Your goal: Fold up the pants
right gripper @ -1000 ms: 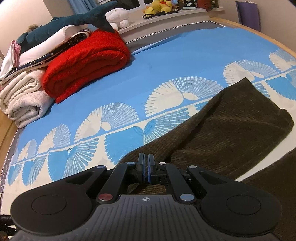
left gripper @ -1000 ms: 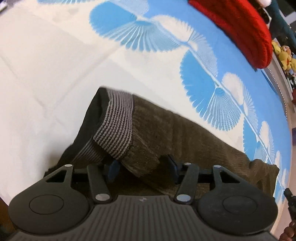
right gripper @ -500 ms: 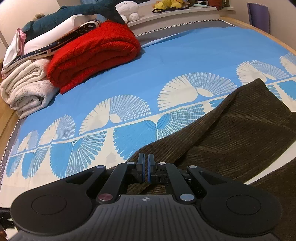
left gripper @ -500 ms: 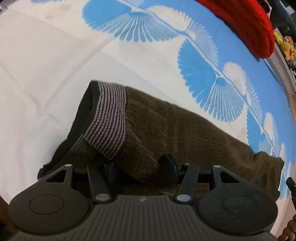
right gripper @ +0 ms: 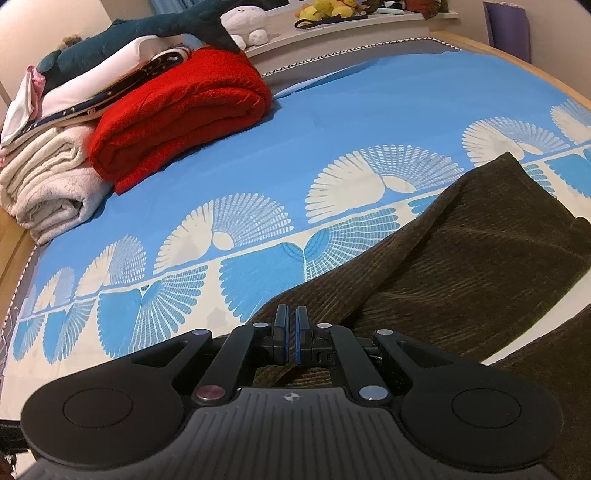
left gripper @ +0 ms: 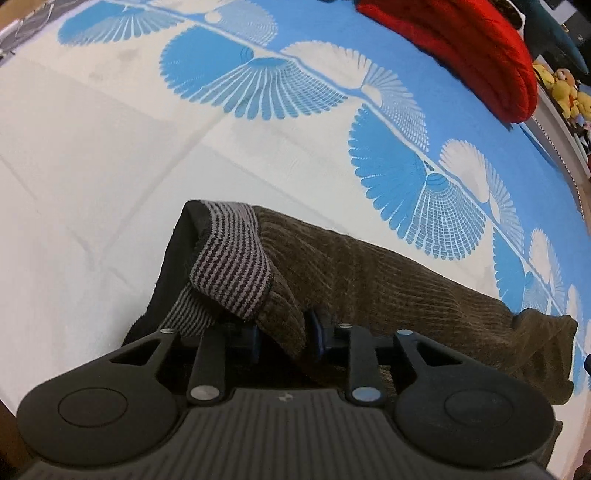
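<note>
Dark brown corduroy pants (left gripper: 388,280) lie on the bed, their grey-striped waistband (left gripper: 232,269) turned over near my left gripper (left gripper: 284,336). Its jaws are closing, and a thick fold of the waist fills the gap between them, touching both pads. In the right wrist view the pants (right gripper: 461,251) run from the right side down to my right gripper (right gripper: 291,332). That gripper is shut, with the fabric's edge drawn up into its pads. A second stretch of brown cloth (right gripper: 554,369) lies at the lower right.
The bed sheet (right gripper: 332,122) is blue and cream with a fan pattern. A folded red blanket (right gripper: 177,114), cream blankets (right gripper: 48,177) and a plush shark (right gripper: 155,29) are stacked at the far left. Plush toys (left gripper: 565,88) line the shelf beyond the bed.
The left gripper's jaws have drawn in on the fold of the waist between them. The right gripper stays shut on the cloth, and its view has barely shifted.
</note>
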Demonstrator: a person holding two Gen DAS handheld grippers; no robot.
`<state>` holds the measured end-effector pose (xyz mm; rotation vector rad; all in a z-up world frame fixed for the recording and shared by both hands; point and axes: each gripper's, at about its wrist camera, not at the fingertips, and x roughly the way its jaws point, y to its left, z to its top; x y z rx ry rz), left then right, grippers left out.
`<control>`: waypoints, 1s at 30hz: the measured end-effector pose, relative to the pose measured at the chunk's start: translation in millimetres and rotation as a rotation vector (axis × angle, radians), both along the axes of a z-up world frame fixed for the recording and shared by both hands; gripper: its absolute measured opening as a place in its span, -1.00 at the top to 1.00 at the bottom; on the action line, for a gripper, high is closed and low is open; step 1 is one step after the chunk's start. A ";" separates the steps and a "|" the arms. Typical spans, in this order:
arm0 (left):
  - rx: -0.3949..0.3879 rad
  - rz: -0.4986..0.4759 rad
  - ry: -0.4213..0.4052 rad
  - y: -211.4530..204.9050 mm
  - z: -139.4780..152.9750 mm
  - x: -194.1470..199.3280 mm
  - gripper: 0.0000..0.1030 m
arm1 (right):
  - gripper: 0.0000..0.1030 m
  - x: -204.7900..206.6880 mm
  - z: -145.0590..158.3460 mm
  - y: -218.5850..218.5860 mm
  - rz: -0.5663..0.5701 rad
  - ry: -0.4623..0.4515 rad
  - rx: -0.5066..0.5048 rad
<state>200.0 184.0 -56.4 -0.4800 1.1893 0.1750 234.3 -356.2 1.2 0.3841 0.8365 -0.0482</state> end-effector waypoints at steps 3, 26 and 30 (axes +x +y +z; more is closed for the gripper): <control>-0.012 0.004 0.010 2.4 -3.8 -0.2 0.41 | 0.95 1.8 2.0 -19.1 -0.059 -0.010 0.020; 0.006 -0.020 -0.067 10.2 11.2 -1.5 0.66 | 0.44 75.9 -88.8 -66.3 -0.251 0.118 0.215; 0.003 -0.035 -0.067 11.1 11.0 -0.1 0.66 | 0.34 82.7 -101.3 -64.9 -0.305 0.166 0.178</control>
